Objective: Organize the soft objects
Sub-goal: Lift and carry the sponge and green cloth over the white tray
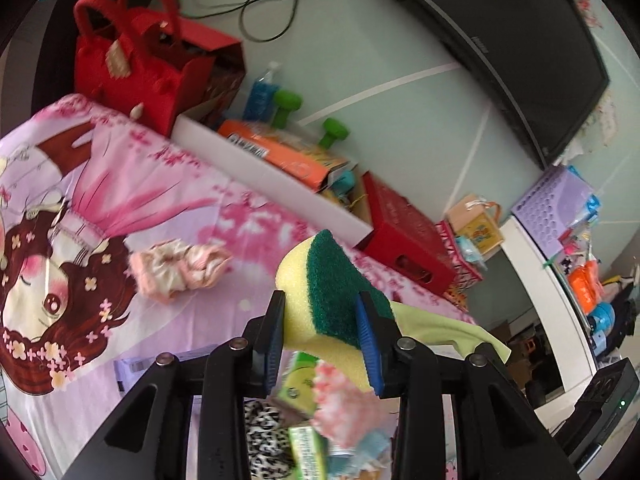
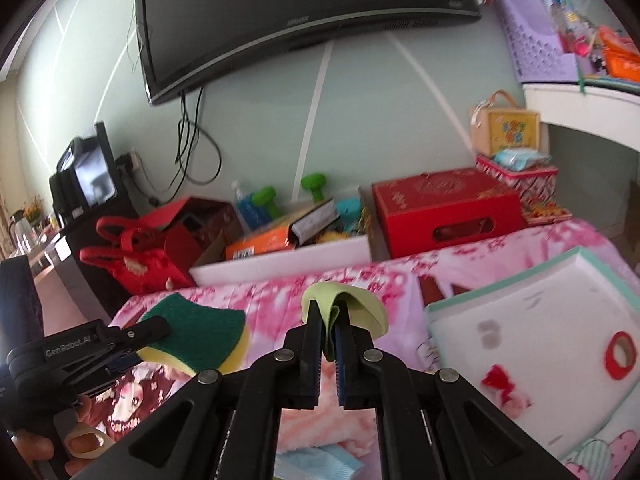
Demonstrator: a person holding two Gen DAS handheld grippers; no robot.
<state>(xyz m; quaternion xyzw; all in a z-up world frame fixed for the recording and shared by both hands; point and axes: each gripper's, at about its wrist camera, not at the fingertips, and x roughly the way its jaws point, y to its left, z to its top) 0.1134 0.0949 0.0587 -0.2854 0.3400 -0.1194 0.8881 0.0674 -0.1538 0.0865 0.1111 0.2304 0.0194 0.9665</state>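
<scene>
Over the bed (image 1: 168,184), left hand-held gripper (image 1: 320,336) pinches the sponge (image 1: 320,280), right hand-held gripper (image 2: 328,344) is clamped on the green cloth (image 2: 360,304). White tray (image 2: 520,304) holds no soft stuff yet, scrunchie (image 1: 180,272) still loose, so barely started I'd say.

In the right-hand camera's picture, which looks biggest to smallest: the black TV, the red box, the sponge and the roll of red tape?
As they look there:
1. Black TV
2. Red box
3. Sponge, though it sits nearer the camera, so its true rank against the box is unsure
4. Roll of red tape

Both tongs (image 1: 320,320) (image 2: 328,330) seemingly clamped, raised.
</scene>
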